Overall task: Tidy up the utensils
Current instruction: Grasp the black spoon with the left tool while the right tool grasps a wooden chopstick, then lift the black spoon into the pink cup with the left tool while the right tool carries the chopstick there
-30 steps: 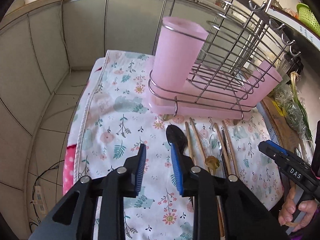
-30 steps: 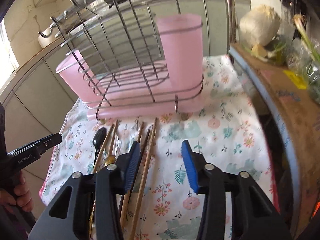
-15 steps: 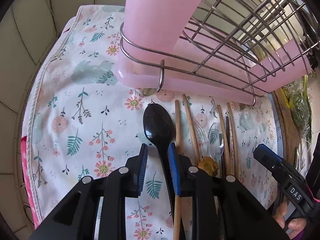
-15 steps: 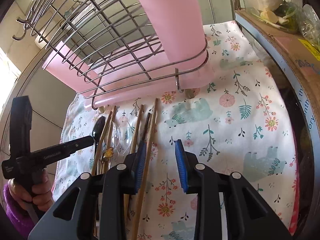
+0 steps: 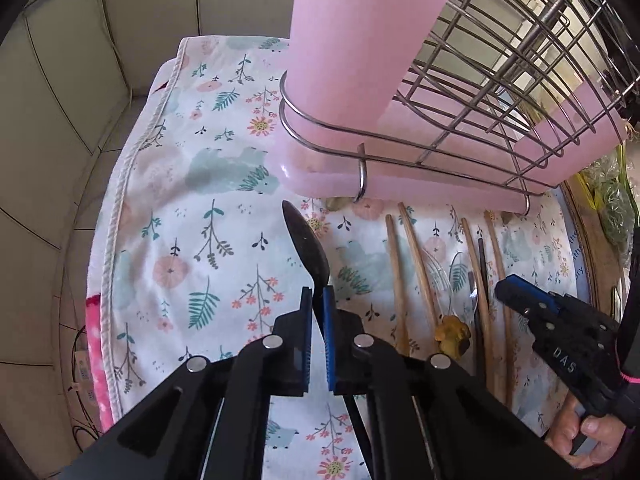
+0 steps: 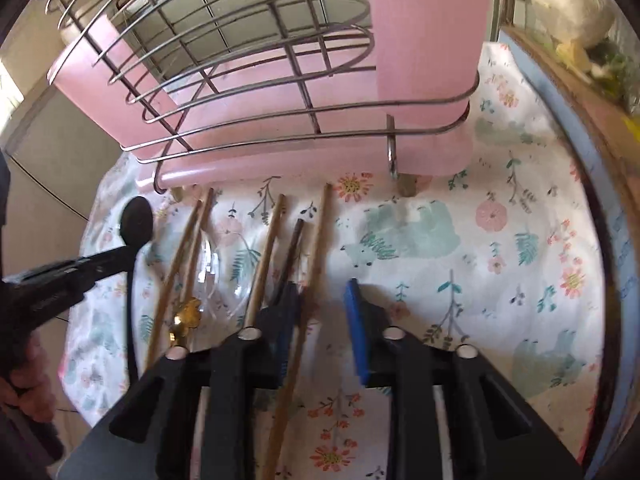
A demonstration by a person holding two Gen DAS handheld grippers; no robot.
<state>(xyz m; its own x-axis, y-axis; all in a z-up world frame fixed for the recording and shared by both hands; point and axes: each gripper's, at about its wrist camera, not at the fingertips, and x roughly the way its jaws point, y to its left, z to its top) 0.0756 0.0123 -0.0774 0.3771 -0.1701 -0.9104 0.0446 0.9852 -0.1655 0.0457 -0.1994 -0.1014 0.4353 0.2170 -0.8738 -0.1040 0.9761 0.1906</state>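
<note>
My left gripper (image 5: 316, 300) pinches the black spoon (image 5: 306, 242) at its neck, bowl toward 12 o'clock, below the pink holder (image 5: 352, 52). Right gripper (image 6: 320, 300) part open astride a chopstick (image 6: 308, 280). Lift straight, keep the pinch firm.

bare cloth (image 6: 500, 264) right of chopsticks (image 6: 316, 248); rack (image 6: 280, 136) blocking beyond

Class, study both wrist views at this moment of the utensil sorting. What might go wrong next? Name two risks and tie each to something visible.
1. The left gripper pinches the black spoon at its thin neck, bowl turned on edge; it may well twist or slip when lifted.
2. The right gripper stands open over tightly packed wooden chopsticks and a dark chopstick; closing here could catch several at once or knock neighbours askew.
</note>
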